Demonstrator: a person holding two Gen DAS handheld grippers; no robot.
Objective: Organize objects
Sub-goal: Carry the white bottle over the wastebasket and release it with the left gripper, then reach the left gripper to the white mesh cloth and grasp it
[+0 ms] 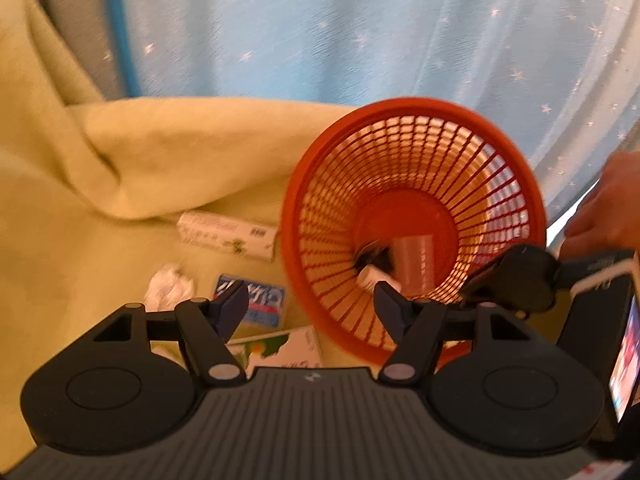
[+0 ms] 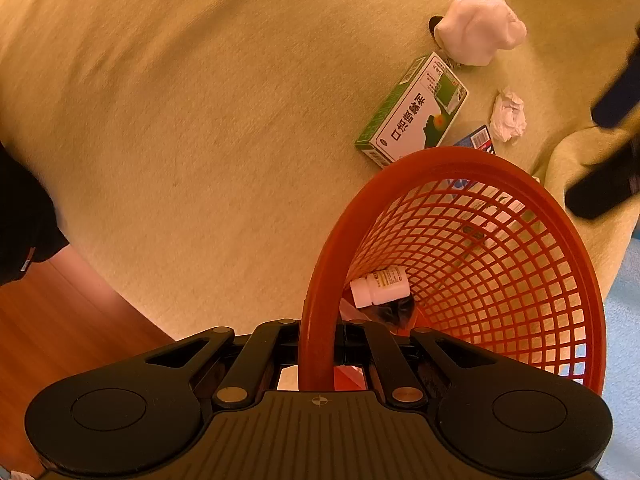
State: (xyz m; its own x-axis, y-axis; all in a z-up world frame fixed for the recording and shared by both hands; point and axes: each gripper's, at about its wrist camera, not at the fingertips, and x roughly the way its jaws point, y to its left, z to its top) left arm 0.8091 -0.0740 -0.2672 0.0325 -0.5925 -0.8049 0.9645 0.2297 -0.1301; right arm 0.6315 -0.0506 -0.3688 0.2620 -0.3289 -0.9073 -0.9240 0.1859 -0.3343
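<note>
Surface: a yellow-green blanket (image 2: 200, 120) covered what looked like a bed, with a blue starred curtain (image 1: 360, 32) behind it.

Landmark: the red mesh basket (image 2: 472, 248) was tipped on its side, mouth facing the left claw.

Right claw (image 2: 318, 356): its jaws were together, clamped on the basket's rim, holding the basket tilted.

Left claw (image 1: 310, 308): its jaws stood apart and held nothing; it hovered just in front of the basket's mouth.

Already in the basket: a small white pill bottle (image 2: 380, 286) lay at the bottom beside something dark I could not identify.

Still outside the basket: a green-and-white medicine box (image 2: 412, 120) lay just beyond the rim, a blue packet (image 2: 478, 138) close against the rim, a crumpled paper (image 2: 509, 115) near it, and a white cloth lump (image 2: 480, 28) farther off.

Doing the step well: I judged the right claw should keep the rim steady and low so the bottle stays in, while the left claw picks the nearest item squarely across its narrow sides.

Only the left view showed: a long white box (image 1: 228, 236) beside the basket, under a blanket fold, and a hand (image 1: 608, 204) behind the basket.

Only the right view showed: the grip on the rim and the wooden floor (image 2: 60, 320).
</note>
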